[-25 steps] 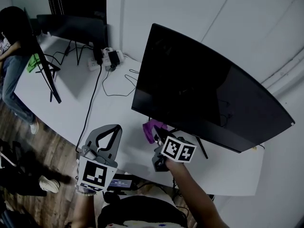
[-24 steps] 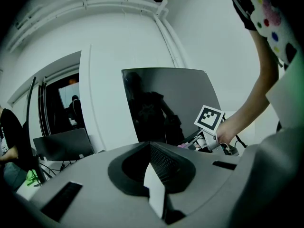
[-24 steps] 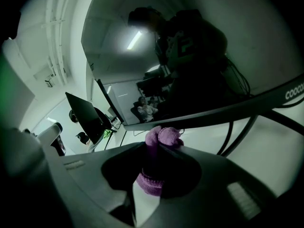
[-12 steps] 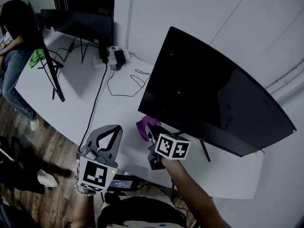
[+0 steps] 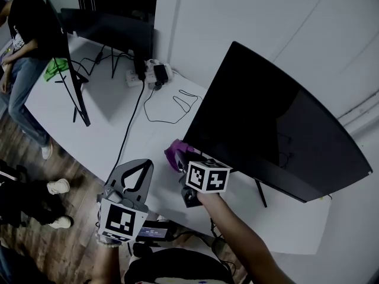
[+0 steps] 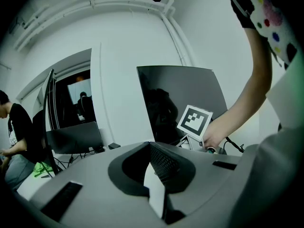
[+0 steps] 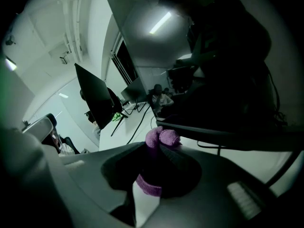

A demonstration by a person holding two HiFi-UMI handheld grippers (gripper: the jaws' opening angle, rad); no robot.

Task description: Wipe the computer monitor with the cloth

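1. While the right arm has been busy, the left tongs (image 5: 138, 171) have stayed low, close to the person's body and over the near edge of the table (image 5: 118, 132). Their jaws are pressed together with nothing between them, so they are not helping yet.
2. What has changed is a little farther out. A second ago the right tongs (image 5: 183, 158) were under the bottom edge of the monitor (image 5: 278, 123). Now they have slid to the left and sit right at its lower left corner.
3. The right tongs are squeezed shut on the purple cloth (image 5: 175, 149). A soft lump of it sticks out past the tips and the rest is bunched between the jaws.
4. That lump is just beside the monitor's corner. I cannot tell if it is touching the dark screen or only very close to it.
5. I think this means the wiping is just about to start. The cloth is held and in place, but almost all of the screen above and to the right looks still to be done.
6. Next, the cloth should press flat on the screen and sweep across gently, so the monitor does not rock on its thin legs.
7. Far off, another monitor (image 5: 71, 81) stands on the same table, and a person (image 5: 26, 46) stands past it.
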